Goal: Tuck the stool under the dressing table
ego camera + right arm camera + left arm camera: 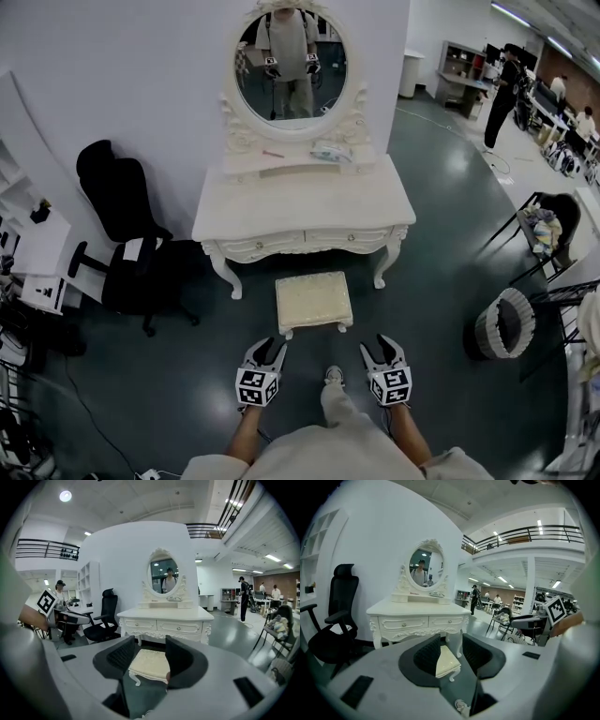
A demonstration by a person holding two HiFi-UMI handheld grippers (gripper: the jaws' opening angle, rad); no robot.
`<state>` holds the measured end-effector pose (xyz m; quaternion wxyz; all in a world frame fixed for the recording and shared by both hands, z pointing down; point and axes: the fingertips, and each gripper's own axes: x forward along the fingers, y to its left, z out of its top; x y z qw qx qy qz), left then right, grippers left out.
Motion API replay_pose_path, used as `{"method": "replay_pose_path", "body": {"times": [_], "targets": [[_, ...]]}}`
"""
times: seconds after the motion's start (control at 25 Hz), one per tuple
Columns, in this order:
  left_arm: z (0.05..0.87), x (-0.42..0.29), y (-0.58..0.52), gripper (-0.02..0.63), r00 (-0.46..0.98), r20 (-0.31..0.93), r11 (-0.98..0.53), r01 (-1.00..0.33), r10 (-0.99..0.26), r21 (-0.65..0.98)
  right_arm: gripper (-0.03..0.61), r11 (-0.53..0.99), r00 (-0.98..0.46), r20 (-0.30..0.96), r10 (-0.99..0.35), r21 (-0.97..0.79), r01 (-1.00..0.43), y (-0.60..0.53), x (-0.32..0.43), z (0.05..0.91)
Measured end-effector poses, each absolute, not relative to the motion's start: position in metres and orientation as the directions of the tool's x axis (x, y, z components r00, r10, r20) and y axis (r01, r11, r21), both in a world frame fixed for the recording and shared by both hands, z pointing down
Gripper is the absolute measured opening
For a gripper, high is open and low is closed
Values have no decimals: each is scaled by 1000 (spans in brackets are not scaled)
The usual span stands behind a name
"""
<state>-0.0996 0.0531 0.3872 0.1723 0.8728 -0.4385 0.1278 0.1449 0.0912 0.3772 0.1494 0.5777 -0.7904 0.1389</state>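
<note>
A small cream stool [313, 300] with carved legs stands on the dark floor just in front of the white dressing table [305, 206], outside its leg space. The table carries an oval mirror [290, 67]. My left gripper [272, 352] is open, held a short way before the stool's near left corner, touching nothing. My right gripper [379, 351] is open too, off the stool's near right corner. The stool [447, 661] shows between the left jaws in the left gripper view, and the stool [150, 664] sits between the right jaws in the right gripper view, still at a distance.
A black office chair [127, 234] stands left of the table. A round wire basket [501, 324] and a chair with clothes [547, 230] are at the right. White shelving [33, 253] lines the left wall. People stand far back right. My shoe [333, 376] is between the grippers.
</note>
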Motion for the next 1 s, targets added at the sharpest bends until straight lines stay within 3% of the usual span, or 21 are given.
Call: {"method": "replay_pose_path", "body": {"times": [0.48, 1.0], "targets": [[410, -64, -45, 127, 542, 444, -512, -836, -713, 199, 192, 368, -357, 434, -827, -62, -928, -31, 183, 391], [441, -50, -95, 132, 509, 504, -476, -855, -698, 205, 193, 403, -398, 489, -776, -100, -910, -85, 195, 433]]}}
